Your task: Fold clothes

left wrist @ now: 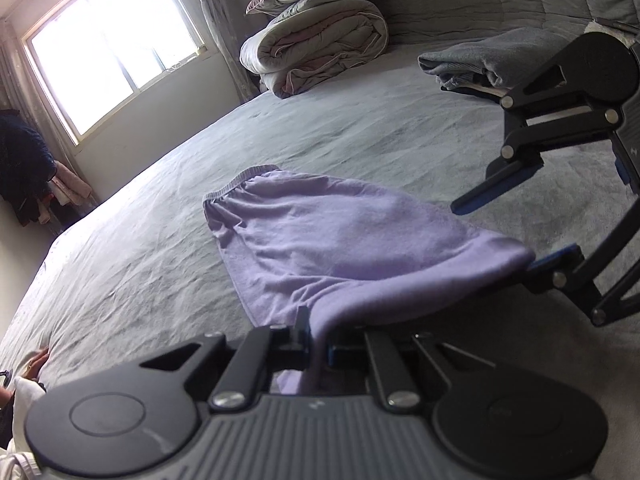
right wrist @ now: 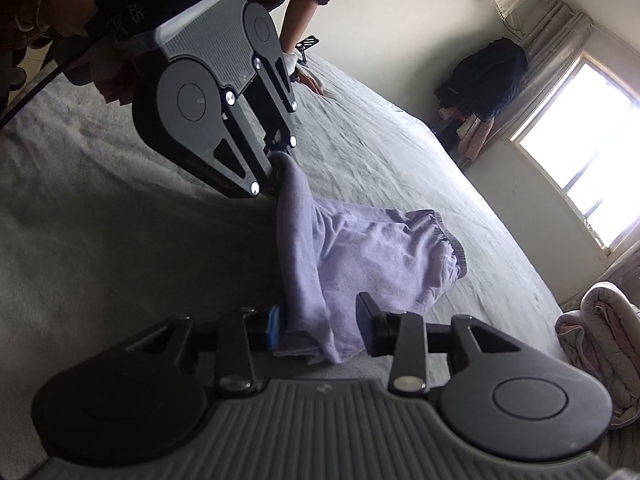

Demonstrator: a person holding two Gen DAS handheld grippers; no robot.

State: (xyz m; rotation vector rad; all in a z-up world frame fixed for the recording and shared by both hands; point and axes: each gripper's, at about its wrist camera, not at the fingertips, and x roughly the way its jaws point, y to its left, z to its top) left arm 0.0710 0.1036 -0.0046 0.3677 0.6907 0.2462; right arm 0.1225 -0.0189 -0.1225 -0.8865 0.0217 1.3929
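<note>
While spread on the bed (left wrist: 360,128): lilac shorts (left wrist: 340,240), left gripper (left wrist: 316,344) jaws pinching one corner, right gripper (right wrist: 320,324) jaws wide around another.

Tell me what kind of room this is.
Most likely a home bedroom. The purple garment lies on a wide bed covered in a grey sheet, folded quilts are stacked at its far end, and a curtained window lights the wall beside it.

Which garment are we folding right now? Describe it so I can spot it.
On the wide grey bed, look mid-mattress between the two grippers. It is the lilac shorts with a gathered waistband, the only purple piece; the grey folded pile sits farther back.
</note>
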